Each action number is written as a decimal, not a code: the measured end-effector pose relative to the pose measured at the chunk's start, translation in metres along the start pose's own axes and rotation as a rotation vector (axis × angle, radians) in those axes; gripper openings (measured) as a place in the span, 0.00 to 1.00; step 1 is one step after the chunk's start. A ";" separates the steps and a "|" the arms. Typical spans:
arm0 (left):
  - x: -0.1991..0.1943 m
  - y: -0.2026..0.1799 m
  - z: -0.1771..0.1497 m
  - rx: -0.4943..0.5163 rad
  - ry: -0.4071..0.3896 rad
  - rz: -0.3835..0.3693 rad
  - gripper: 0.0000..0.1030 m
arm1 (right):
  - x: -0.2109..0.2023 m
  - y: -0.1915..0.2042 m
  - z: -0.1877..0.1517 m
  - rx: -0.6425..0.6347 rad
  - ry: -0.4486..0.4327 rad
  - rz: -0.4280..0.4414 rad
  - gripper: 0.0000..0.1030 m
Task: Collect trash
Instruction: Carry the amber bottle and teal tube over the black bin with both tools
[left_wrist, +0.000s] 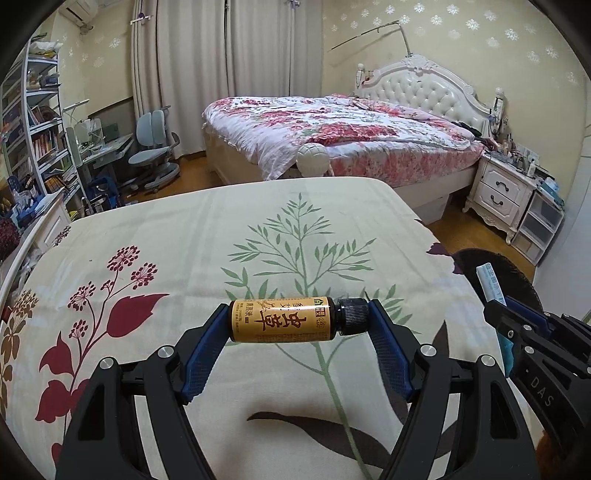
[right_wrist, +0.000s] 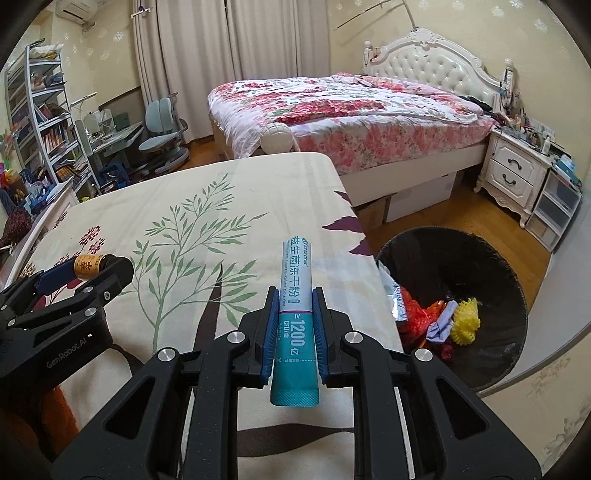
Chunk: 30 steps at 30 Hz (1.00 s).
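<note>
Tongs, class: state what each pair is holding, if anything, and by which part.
The left tongs hold a small bottle by its two ends, base and cap. The right tongs hold a sachet by its sides, near the teal lower end.

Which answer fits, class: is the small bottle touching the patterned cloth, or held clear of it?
Apart. The left wrist view shows the left gripper clamping the small bottle end to end, with patterned cloth visible beneath it.
</note>
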<state>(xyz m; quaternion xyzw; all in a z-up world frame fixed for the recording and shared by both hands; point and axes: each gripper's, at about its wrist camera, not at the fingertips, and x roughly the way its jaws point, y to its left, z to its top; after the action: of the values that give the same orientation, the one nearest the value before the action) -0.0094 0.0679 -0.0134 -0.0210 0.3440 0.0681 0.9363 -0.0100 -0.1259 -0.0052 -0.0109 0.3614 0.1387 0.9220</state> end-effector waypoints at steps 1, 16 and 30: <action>-0.001 -0.004 0.000 0.005 -0.002 -0.006 0.71 | -0.002 -0.005 0.000 0.007 -0.004 -0.008 0.17; 0.005 -0.086 0.014 0.092 -0.041 -0.135 0.71 | -0.013 -0.086 0.003 0.115 -0.056 -0.171 0.17; 0.035 -0.154 0.030 0.157 -0.043 -0.197 0.71 | 0.000 -0.147 0.009 0.188 -0.068 -0.269 0.17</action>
<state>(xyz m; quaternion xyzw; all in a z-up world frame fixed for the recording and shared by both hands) 0.0576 -0.0784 -0.0143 0.0204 0.3242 -0.0509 0.9444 0.0350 -0.2659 -0.0103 0.0319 0.3365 -0.0200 0.9409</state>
